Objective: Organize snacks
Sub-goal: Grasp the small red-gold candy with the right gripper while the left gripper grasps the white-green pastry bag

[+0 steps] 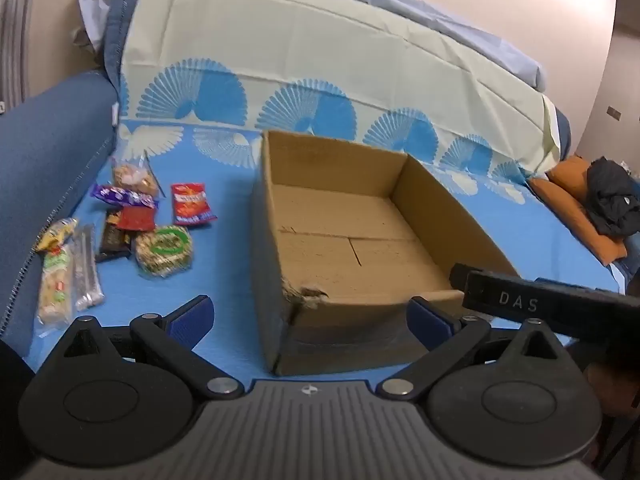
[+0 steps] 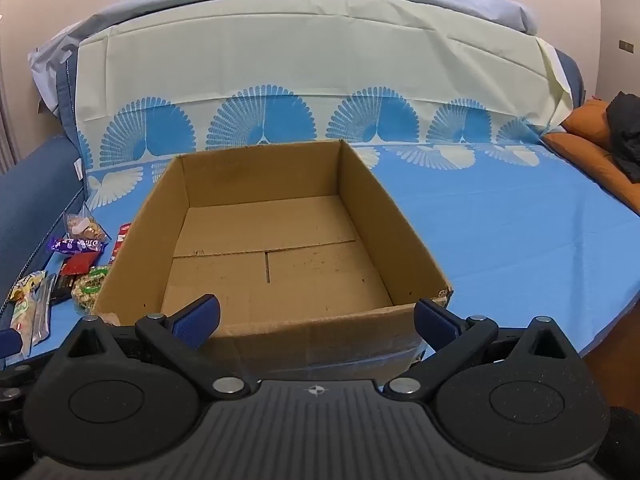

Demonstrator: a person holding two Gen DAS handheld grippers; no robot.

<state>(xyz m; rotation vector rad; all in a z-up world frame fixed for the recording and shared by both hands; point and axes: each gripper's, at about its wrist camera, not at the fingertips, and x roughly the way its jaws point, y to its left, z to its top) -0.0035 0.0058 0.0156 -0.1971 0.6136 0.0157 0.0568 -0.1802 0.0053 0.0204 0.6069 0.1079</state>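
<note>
Held the left tongs (image 1: pixel 310 312) spread wide and empty, tipped down over the blue sheet (image 1: pixel 224 280). Held the right tongs (image 2: pixel 318 310) just as wide and just as empty, tipped down just short of the near wall of the cardboard box (image 2: pixel 260 176).

Found the box straight ahead of the right tongs and ahead-right of the left tongs, open-topped, with nothing inside and a torn near corner.

Found the snacks ahead-left of the left tongs, left of the box, in a loose huddle on the sheet: nearest, the long clear-wrapped bars (image 1: pixel 56 288); beyond those, the round green-labelled pack (image 1: pixel 164 250); farther on, the red crisp packet (image 1: pixel 192 204), the purple chocolate bar (image 1: pixel 120 196) and the clear bag of nuts (image 1: pixel 132 178).

Judged all of them light, with slick, crinkly wrappers. Judged the crisps and the round pack fragile under a hard pinch, so best taken by a sealed edge or lightly across the middle. Judged the bars stiffer, best gripped across the narrow width. Judged the left tongs better placed for the first pick.
</note>
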